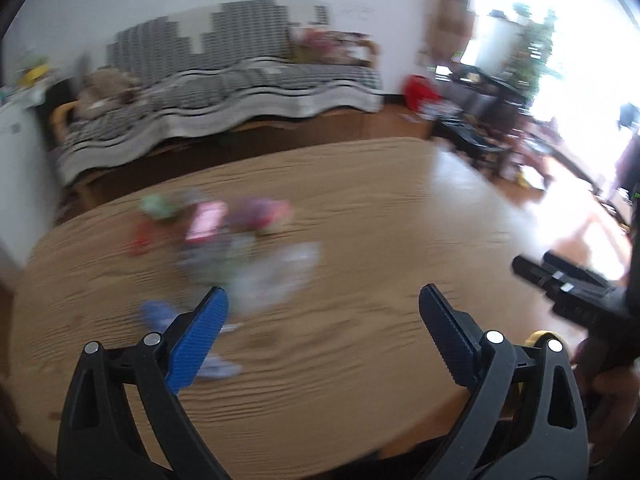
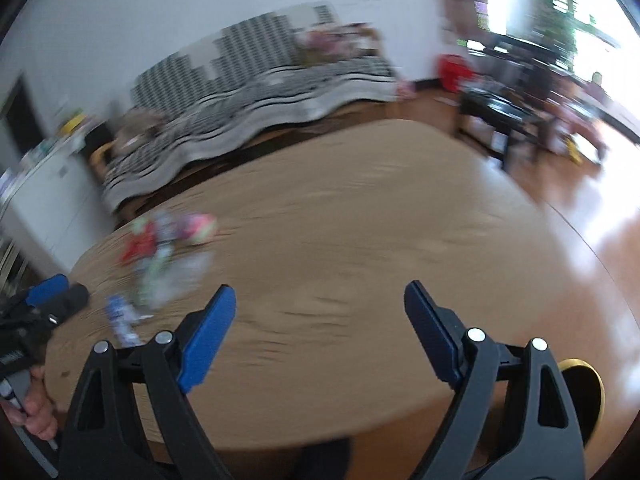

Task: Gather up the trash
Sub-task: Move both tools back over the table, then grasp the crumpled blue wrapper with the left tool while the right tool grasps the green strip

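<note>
Left gripper [image 1: 322,304] gaping, empty | right gripper [image 2: 320,304] gaping, empty | trash pile [image 1: 224,240] lying blurred on table [image 1: 380,208], orientation unreadable

- Daylight floods in from the window [image 1: 560,40] at upper right of both views, blown out to white.
- Glare streaks the floor [image 2: 600,248] at right.
- Motion blur smears the table [image 1: 360,208] and the trash pile [image 1: 224,240]; the near foreground stays sharper.
- Fisheye bending curves the edges; corners are black.
</note>
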Action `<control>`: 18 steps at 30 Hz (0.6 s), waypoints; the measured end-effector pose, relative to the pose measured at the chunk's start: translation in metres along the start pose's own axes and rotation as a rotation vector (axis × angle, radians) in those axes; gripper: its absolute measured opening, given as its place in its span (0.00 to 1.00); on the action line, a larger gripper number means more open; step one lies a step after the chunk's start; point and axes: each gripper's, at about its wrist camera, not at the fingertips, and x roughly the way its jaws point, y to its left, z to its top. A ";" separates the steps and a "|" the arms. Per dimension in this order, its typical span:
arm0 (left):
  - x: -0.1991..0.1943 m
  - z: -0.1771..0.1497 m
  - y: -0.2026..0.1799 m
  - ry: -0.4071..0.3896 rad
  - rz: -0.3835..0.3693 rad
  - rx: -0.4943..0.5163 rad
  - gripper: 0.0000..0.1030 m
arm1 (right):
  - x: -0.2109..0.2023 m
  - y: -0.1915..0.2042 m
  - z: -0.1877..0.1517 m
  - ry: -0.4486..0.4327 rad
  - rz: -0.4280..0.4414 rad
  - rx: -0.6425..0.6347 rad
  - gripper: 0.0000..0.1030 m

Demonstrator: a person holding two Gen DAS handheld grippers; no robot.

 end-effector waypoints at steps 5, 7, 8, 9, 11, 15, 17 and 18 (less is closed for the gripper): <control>0.009 -0.030 0.097 0.043 0.132 -0.100 0.91 | 0.043 0.101 0.019 0.044 0.127 -0.099 0.81; 0.020 -0.041 0.127 0.075 0.136 -0.158 0.91 | 0.058 0.130 0.020 0.053 0.142 -0.128 0.81; 0.023 -0.048 0.139 0.091 0.132 -0.184 0.91 | 0.068 0.147 0.021 0.065 0.151 -0.140 0.81; 0.029 -0.051 0.148 0.104 0.123 -0.207 0.91 | 0.077 0.160 0.021 0.075 0.158 -0.146 0.81; 0.042 -0.061 0.164 0.125 0.108 -0.240 0.91 | 0.098 0.184 0.022 0.098 0.169 -0.165 0.81; 0.067 -0.069 0.172 0.160 0.105 -0.251 0.91 | 0.127 0.206 0.021 0.121 0.163 -0.188 0.81; 0.081 -0.068 0.175 0.183 0.108 -0.260 0.91 | 0.141 0.209 0.020 0.135 0.151 -0.188 0.81; 0.085 -0.068 0.177 0.192 0.095 -0.269 0.91 | 0.147 0.210 0.020 0.142 0.148 -0.189 0.81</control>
